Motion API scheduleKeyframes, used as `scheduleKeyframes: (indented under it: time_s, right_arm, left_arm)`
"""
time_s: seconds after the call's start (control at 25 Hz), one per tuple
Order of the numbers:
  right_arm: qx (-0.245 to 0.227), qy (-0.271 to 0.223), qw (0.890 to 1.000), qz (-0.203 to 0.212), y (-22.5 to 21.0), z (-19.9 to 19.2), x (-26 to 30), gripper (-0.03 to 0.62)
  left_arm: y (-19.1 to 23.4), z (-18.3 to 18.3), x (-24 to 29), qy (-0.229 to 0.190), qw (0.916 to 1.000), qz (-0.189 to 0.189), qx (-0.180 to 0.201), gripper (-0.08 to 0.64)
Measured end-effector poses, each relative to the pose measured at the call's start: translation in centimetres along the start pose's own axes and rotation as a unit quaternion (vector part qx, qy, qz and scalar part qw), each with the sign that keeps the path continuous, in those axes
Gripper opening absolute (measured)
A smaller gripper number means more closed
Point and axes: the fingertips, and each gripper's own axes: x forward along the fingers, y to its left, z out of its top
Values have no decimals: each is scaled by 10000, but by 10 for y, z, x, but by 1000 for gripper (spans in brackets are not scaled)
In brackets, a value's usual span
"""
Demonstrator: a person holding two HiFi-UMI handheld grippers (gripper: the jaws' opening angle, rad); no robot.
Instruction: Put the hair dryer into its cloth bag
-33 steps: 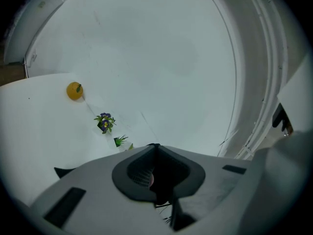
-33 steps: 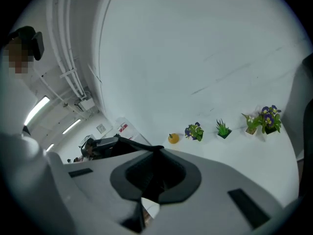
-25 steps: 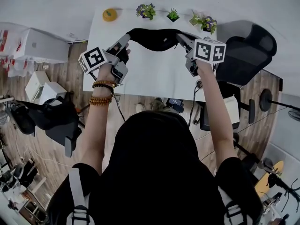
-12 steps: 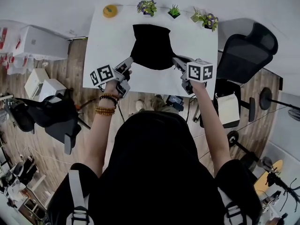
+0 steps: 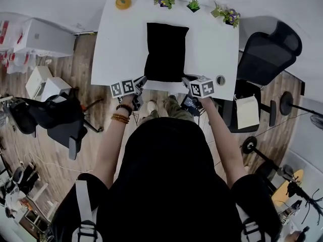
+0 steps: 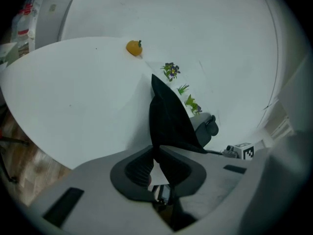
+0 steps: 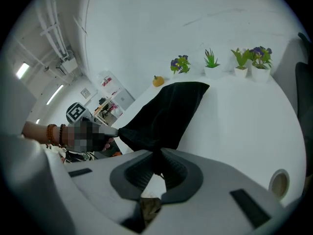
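Grey left hand-held gripper (image 6: 156, 153): jaws closed tight on near-left corner of black cloth bag (image 5: 165, 49). Right hand-held gripper (image 7: 157, 164): same, jaws clamped on near-right corner. Both sit at front edge of white table (image 5: 118, 44), w/ bag's near edge held between them. Rest of bag lies on table, running twd far side. Along far edge: small orange fruit (image 5: 121, 2) at left, potted plants (image 5: 194, 5) to its right. Black office chair (image 5: 267, 49) beside table on right.
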Motion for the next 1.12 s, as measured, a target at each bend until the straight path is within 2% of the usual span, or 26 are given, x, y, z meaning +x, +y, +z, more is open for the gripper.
scheduleKeyframes:
  time_s: [0.2, 0.28, 0.32, 0.4, 0.48, 0.56, 0.6, 0.64, 0.68, 0.72, 0.76, 0.8, 0.84, 0.92, 0.96, 1.0, 1.04, 1.12]
  right_arm:
    - [207, 73, 9996, -155, -12, -24, 5, 50]
    - [367, 233, 9990, -118, -11, -39, 5, 195]
    - [413, 337, 9985, -76, -8, -48, 4, 228]
    - [351, 372, 9987, -83, -3, -59, -3, 221]
    - [156, 104, 9997, -178, 1, -49, -18, 137]
    - [-154, -413, 9986, -288, 5, -12, -39, 130]
    - [-361, -729, 9961, -338, 10, 13, -52, 133]
    - [-606, -1047, 9919, -395, 16, 41, -66, 150]
    - [-892, -1350, 9857, -481, 25, 69, -82, 205]
    - [-1216, -1657, 9766, -626, 36, 98, -99, 233]
    - [-1563, -1994, 9636, -851, 49, 125, -119, 235]
    - [-1907, -2362, 9458, -1151, 64, 150, -140, 232]
    - [-2207, -2753, 9239, -1480, 79, 172, -162, 196]
    - [-2433, -3571, 8821, -1878, 112, 203, -206, 112]
    - [-2283, -3992, 8699, -1785, 128, 212, -225, 107]
    - [-1992, -4406, 8626, -1490, 143, 219, -242, 107]
    - [-1647, -4757, 8572, -1090, 157, 223, -255, 109]
    - [-1132, -5148, 8485, -461, 176, 225, -274, 103]
  left_arm:
    - [33, -35, -7, 469, 9960, 470, 599, 40]
    - [38, -41, -18, 460, 9951, 490, 725, 40]
    - [38, -40, -22, 381, 9955, 463, 732, 41]
    - [34, -33, -30, 145, 9964, 392, 731, 40]
    - [23, -15, -35, -114, 9953, 330, 902, 40]
    - [1, 12, -39, -393, 9900, 263, 1329, 40]
    - [-15, 28, -42, -554, 9846, 246, 1640, 40]
    - [-34, 45, -46, -738, 9759, 255, 2036, 40]
    - [-58, 63, -51, -956, 9626, 287, 2518, 40]
    - [-85, 80, -59, -1212, 9442, 323, 3046, 40]
    - [-114, 96, -69, -1505, 9220, 337, 3550, 40]
    - [-145, 109, -81, -1827, 8988, 318, 3971, 40]
    - [-175, 120, -93, -2160, 8770, 266, 4284, 40]
    - [-232, 134, -120, -2790, 8413, 83, 4629, 40]
    - [-256, 138, -134, -3060, 8276, -26, 4706, 40]
    - [-277, 140, -147, -3299, 8159, -124, 4747, 40]
    - [-294, 142, -160, -3512, 8057, -203, 4766, 40]
    - [-321, 143, -182, -3880, 7877, -315, 4775, 40]
